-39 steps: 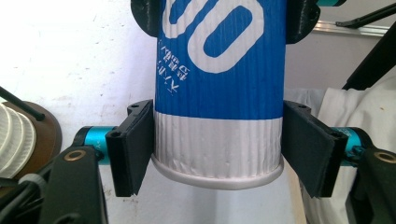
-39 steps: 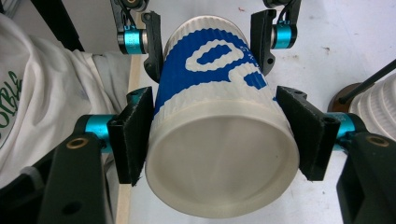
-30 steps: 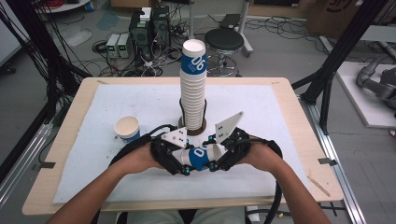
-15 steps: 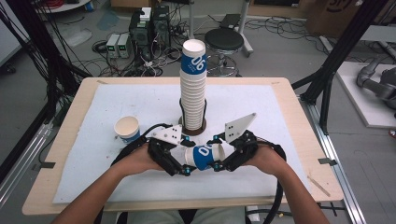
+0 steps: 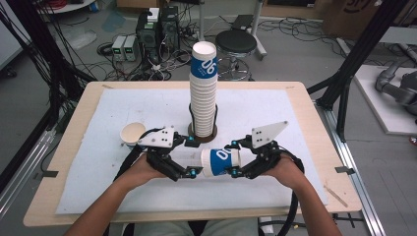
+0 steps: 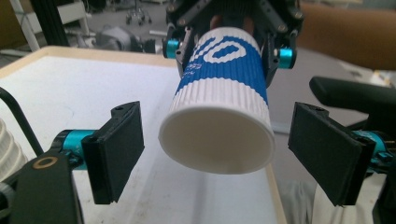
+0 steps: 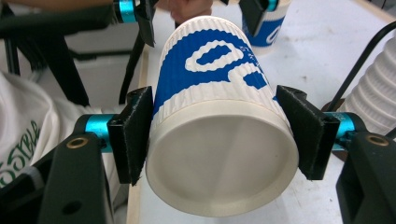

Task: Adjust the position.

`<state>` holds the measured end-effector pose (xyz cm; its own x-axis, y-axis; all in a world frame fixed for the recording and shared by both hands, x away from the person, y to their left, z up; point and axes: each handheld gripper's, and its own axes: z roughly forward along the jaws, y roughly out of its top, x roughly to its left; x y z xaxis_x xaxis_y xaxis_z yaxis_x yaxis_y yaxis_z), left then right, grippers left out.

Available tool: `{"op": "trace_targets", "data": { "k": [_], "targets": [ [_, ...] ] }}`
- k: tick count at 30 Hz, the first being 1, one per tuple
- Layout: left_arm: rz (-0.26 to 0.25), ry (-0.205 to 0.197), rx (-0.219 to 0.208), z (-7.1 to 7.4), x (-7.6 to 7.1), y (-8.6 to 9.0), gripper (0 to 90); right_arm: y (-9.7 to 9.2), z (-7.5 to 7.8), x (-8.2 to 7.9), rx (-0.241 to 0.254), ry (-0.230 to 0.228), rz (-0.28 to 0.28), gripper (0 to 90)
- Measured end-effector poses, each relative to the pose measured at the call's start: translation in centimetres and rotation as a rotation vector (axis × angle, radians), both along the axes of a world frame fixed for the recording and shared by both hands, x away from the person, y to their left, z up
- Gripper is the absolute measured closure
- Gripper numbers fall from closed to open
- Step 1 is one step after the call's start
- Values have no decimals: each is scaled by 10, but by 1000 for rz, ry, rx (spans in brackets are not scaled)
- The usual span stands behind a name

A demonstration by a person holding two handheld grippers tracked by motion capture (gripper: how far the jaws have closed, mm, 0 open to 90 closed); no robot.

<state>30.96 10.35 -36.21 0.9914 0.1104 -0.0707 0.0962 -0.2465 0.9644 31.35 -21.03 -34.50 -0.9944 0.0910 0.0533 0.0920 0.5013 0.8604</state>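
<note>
Blue-and-white paper cup [image 5: 220,162] held on its side, off the white mat [image 5: 98,118], near the front of the table [image 5: 69,147], between the two grippers. Right gripper [image 5: 233,158] clamped on the cup's base end, one black pad on each side of the ribbed wall; in the right gripper view, right gripper [image 7: 219,135] with fingers [image 7: 135,135] pressed against the cup [image 7: 219,116] just above its bottom rim, the recessed base facing the camera. Left gripper [image 5: 193,157] facing the cup's other end, fingers apart and just opened within the last moment, pads clear of the paper. In the left gripper view, left gripper [image 6: 229,149] with fingers [image 6: 119,149] standing wide on either side of the cup [image 6: 219,116], a gap visible at both pads, the cup's end between them but untouched. Grey three-cornered plates on top of both grippers, a hand behind each, forearms coming in from the near edge.

Tall stack of cups [image 5: 203,93] upright at the middle of the mat, seated in a dark round holder [image 5: 201,132], just beyond the held cup and apart from it. Single cup [image 5: 132,133] standing upright, mouth up, on the mat to the left of the stack, close behind the left gripper's plate. White mat covering most of the wooden table.
</note>
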Motion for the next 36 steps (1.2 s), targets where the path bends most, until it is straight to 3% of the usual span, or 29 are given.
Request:
{"op": "trace_targets", "data": {
  "k": [6, 13, 17, 32, 36],
  "targets": [
    [26, 20, -65, -9, 0, 4, 163, -13, -10, 1, 124, 16, -28, 316],
    [37, 57, -114, -22, 1, 2, 159, -16, -17, 1, 176, 24, -38, 316],
    [25, 73, -119, -28, 1, -4, 159, -17, -19, 1, 222, 31, -37, 316],
    [-18, 100, -165, -32, 1, -13, 152, -13, -25, 0, 265, 49, 3, 315],
    [-35, 103, -173, -32, 1, -13, 200, -12, -27, 1, 270, 52, 6, 316]
  ]
}}
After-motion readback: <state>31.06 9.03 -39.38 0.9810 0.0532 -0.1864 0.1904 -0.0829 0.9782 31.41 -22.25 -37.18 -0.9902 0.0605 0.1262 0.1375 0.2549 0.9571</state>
